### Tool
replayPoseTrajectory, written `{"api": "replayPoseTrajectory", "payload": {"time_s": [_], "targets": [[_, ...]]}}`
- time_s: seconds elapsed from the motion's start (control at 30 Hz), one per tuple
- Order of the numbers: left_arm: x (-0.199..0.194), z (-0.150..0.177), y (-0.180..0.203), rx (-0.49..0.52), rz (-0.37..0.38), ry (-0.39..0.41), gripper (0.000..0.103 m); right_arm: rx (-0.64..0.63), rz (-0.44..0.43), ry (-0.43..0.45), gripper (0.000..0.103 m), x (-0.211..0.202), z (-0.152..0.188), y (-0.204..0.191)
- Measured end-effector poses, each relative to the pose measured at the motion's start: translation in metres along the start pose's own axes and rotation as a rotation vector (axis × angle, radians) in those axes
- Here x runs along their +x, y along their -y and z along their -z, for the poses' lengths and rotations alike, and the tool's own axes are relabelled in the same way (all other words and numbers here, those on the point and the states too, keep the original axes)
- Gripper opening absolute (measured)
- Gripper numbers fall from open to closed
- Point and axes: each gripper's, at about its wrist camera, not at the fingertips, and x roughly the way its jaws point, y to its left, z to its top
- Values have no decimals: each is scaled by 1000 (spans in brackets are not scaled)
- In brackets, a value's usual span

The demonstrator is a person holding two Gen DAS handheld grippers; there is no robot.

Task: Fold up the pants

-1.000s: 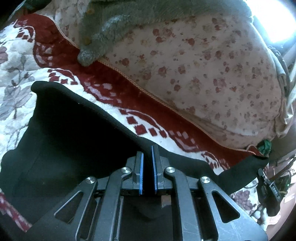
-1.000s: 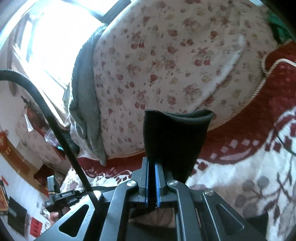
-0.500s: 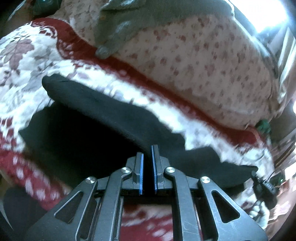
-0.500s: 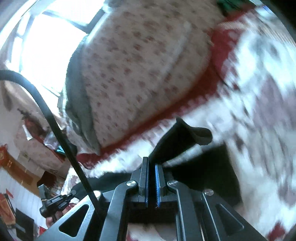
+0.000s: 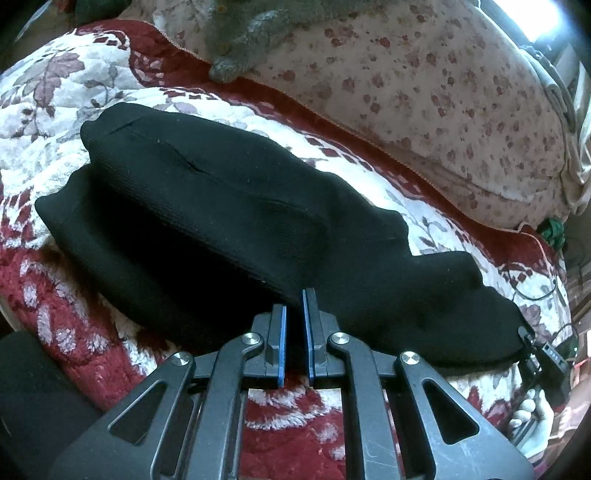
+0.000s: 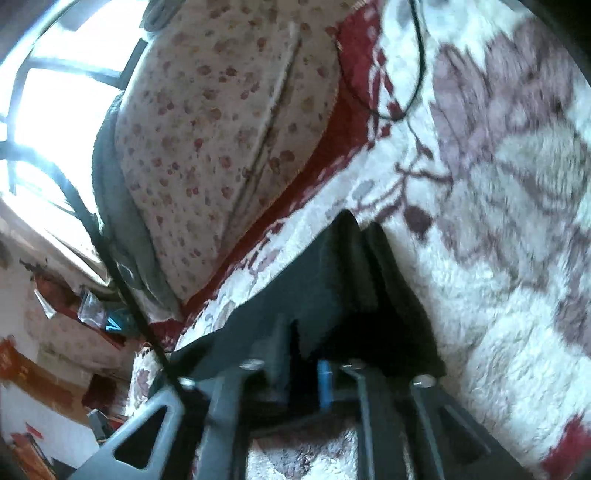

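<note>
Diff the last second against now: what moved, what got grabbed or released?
Both grippers carried the black pants down onto the patterned blanket; the lifted edge is now laid over the lower layer as a fold. Nothing released: the left gripper and right gripper remain shut on the fabric. The floral pillow and grey garment are unchanged.

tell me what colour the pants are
Plain black pants, clearest in the left wrist view.

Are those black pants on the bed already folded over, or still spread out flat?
Folded over. In the left wrist view the black pants lie doubled on the floral blanket, an upper layer resting on a lower one whose edge sticks out at the left.
</note>
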Motion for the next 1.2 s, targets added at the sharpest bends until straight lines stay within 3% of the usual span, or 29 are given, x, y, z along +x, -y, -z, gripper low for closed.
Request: {"api": "replayPoseTrajectory", "payload": {"time_s": [0.23, 0.43, 0.5, 0.57, 0.67, 0.73, 0.77, 0.8, 0.93, 1.0, 1.2], "targets": [[-16, 10, 16, 44, 39, 27, 7, -56, 14, 64, 5, -30, -8, -8], [5, 30, 12, 38, 5, -35, 7, -63, 157, -24, 5, -15, 2, 6], [7, 32, 6, 11, 16, -36, 7, -69, 178, -19, 9, -13, 3, 6], [-3, 30, 1, -12, 26, -10, 7, -90, 225, -12, 22, -18, 0, 0], [-24, 22, -7, -18, 37, 42, 8, -127, 275, 14, 26, -31, -3, -14], [-39, 16, -18, -14, 17, 68, 22, -183, 275, 38, 28, -41, -2, -31], [-43, 14, -22, -19, 15, 74, 36, -216, 272, 41, 29, -43, 0, -41], [-49, 11, -31, -34, 18, 82, 44, -253, 251, 38, 30, -43, 3, -52], [-56, 3, -61, -83, -26, 100, 46, -411, 42, -65, 45, -20, 26, -110], [-54, 2, -72, -111, -52, 94, 46, -492, -85, -145, 45, 8, 48, -145], [-49, -8, -103, -199, -41, 97, 46, -639, -277, -350, 46, 92, 120, -227]]}}
